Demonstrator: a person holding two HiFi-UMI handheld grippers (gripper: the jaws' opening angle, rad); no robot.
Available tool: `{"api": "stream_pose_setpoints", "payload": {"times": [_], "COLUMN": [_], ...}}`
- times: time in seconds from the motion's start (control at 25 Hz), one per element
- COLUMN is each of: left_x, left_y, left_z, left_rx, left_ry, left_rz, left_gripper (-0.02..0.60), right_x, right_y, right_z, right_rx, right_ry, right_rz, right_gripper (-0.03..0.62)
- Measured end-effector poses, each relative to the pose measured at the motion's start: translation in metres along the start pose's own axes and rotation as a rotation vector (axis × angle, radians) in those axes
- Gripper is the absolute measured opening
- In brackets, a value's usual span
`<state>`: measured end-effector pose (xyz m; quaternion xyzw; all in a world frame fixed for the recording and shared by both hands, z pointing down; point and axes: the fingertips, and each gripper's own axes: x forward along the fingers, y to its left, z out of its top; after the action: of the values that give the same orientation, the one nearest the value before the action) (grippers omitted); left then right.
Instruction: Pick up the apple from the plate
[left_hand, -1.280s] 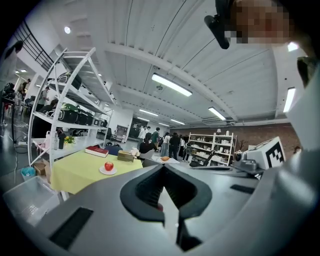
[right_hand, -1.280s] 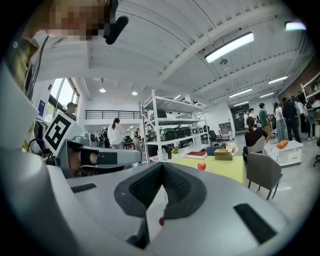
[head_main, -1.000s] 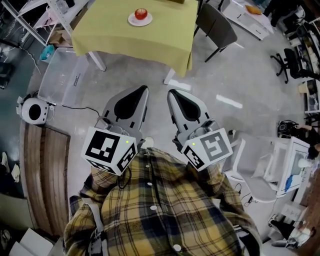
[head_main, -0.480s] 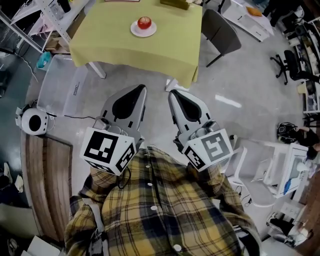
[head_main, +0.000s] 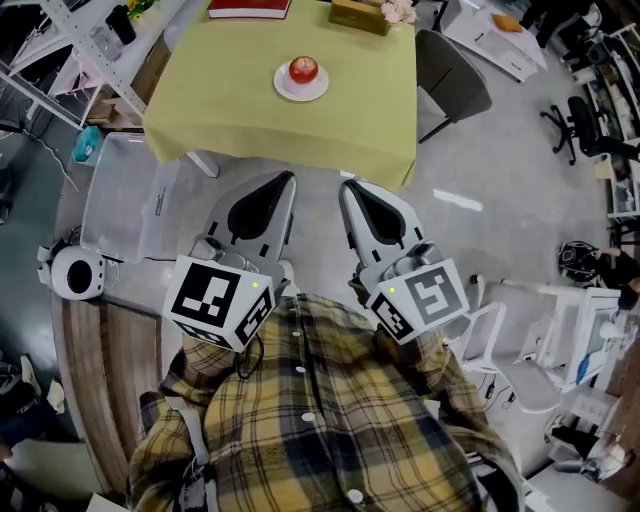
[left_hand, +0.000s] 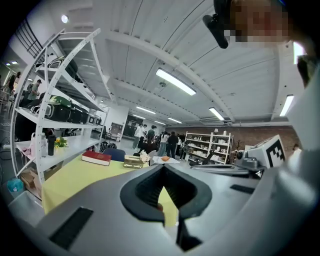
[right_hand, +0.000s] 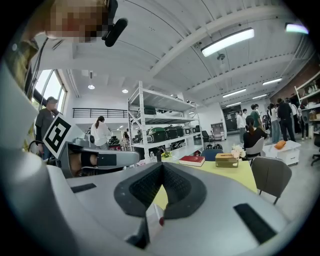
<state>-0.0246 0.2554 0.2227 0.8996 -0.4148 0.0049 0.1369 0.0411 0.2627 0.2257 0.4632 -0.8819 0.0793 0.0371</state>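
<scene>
Round red apple (head_main: 303, 69) sat on a small white plate (head_main: 318, 93), mid-table on the yellow-green cloth (head_main: 240, 115), well in from the near edge. I judged it firm, smooth, slip-prone: grip across its widest girth. Both the left gripper (head_main: 287, 178) and right gripper (head_main: 346, 185) were pressed together, empty, short of that edge.

Head cam sits up high, looking steeply down past the left tongs (head_main: 287, 180) and right tongs (head_main: 346, 185), with the tabletop (head_main: 250, 120) well off at top centre. Each tongs cam rides low and faces level along its own jaws. All three views catch the tabletop and the book (head_main: 250, 8).
</scene>
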Motion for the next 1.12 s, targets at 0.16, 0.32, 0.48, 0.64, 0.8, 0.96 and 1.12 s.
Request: {"api": "stream_pose_setpoints", "payload": {"times": [0.16, 0.32, 0.48, 0.64, 0.8, 0.96, 1.12], "left_x": [0.006, 0.018, 0.034, 0.052, 0.079, 0.115, 0.151], "left_y": [0.021, 0.033, 0.042, 0.054, 0.068, 0.086, 0.104], "left_z": [0.000, -0.006, -0.008, -0.005, 0.002, 0.015, 0.031], "left_rx": [-0.021, -0.039, -0.050, -0.042, -0.040, -0.032, -0.034], "left_ry": [0.013, 0.034, 0.044, 0.039, 0.037, 0.025, 0.013], "left_rz": [-0.010, -0.023, -0.027, -0.022, -0.007, 0.003, 0.027], "left_gripper": [0.005, 0.006, 0.005, 0.005, 0.005, 0.005, 0.005], "right_x": [0.018, 0.028, 0.040, 0.057, 0.085, 0.115, 0.143], "right_y": [-0.004, -0.015, -0.029, -0.045, -0.067, -0.096, -0.127], "right_z": [-0.005, -0.010, -0.013, -0.012, -0.006, 0.007, 0.022], "right_rx": [0.017, 0.031, 0.047, 0.051, 0.042, 0.034, 0.024], "right_ry": [0.019, 0.042, 0.059, 0.058, 0.050, 0.042, 0.040], "right_rz": [-0.028, -0.055, -0.067, -0.059, -0.037, -0.017, 0.006], "right_gripper": [-0.003, -0.003, -0.003, -0.003, -0.003, -0.003, -0.003]}}
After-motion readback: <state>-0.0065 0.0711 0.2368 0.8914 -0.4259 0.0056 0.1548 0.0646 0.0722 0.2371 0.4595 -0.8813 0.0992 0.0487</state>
